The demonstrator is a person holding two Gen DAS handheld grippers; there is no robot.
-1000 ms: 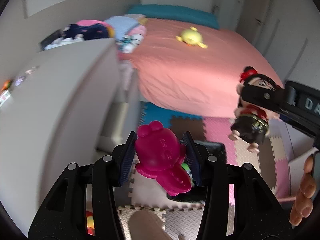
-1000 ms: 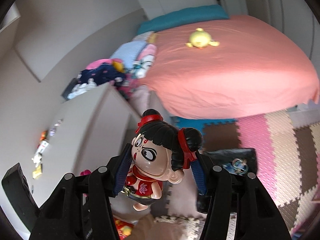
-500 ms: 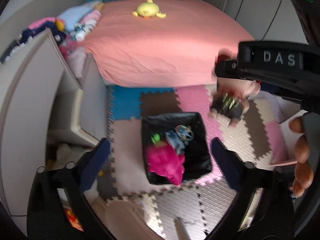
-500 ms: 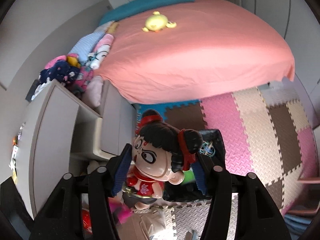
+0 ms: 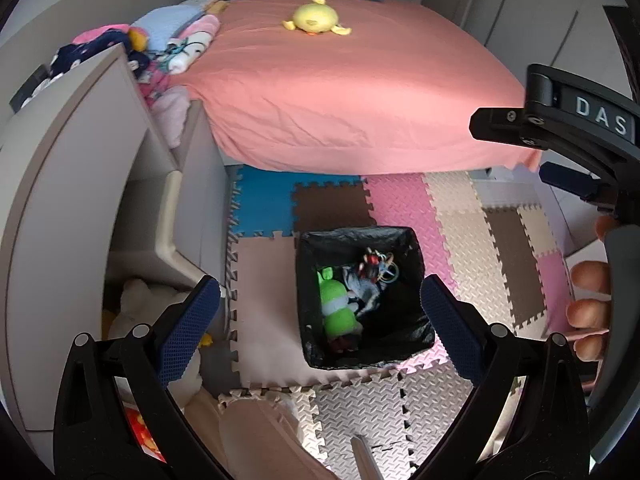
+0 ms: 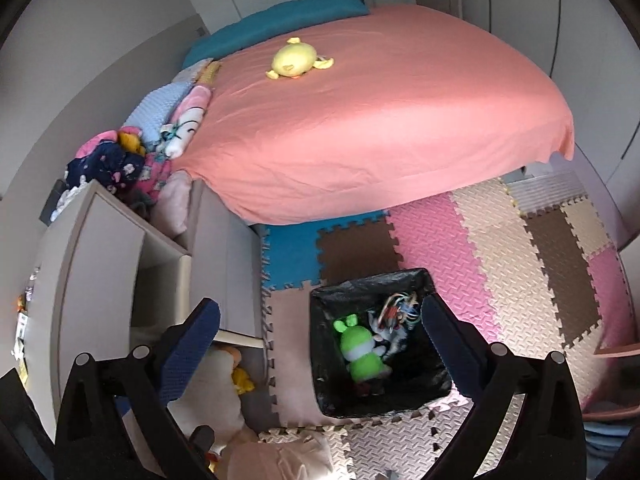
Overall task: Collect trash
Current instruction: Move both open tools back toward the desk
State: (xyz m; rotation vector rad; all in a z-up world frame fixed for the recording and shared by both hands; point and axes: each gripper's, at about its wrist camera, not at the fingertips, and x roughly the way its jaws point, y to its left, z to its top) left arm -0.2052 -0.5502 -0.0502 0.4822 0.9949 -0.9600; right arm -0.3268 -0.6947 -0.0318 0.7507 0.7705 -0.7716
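Observation:
A black-lined bin (image 5: 416,256) (image 6: 320,368) stands on the foam floor mats below both grippers. Inside lie a green plush toy (image 5: 338,306) (image 6: 362,350), a grey toy and a tangle of coloured rings (image 5: 380,266) (image 6: 400,306). My left gripper (image 5: 320,322) is wide open and empty above the bin. My right gripper (image 6: 322,354) is wide open and empty above the bin. It also shows at the right edge of the left wrist view (image 5: 560,128), held by a hand. The pink toy and the doll are not clearly visible.
A bed with a salmon cover (image 5: 352,92) (image 6: 372,120) carries a yellow plush (image 5: 314,18) (image 6: 294,60). A grey cabinet (image 5: 72,184) (image 6: 92,264) with an open door stands left. Soft toys (image 5: 148,320) (image 6: 224,380) lie at its foot. Coloured foam mats (image 5: 472,232) (image 6: 500,248) cover the floor.
Both grippers opened over the bin: the left let go of the pink toy, then the right let go of the black-haired doll. Both views tilted down toward the bin.

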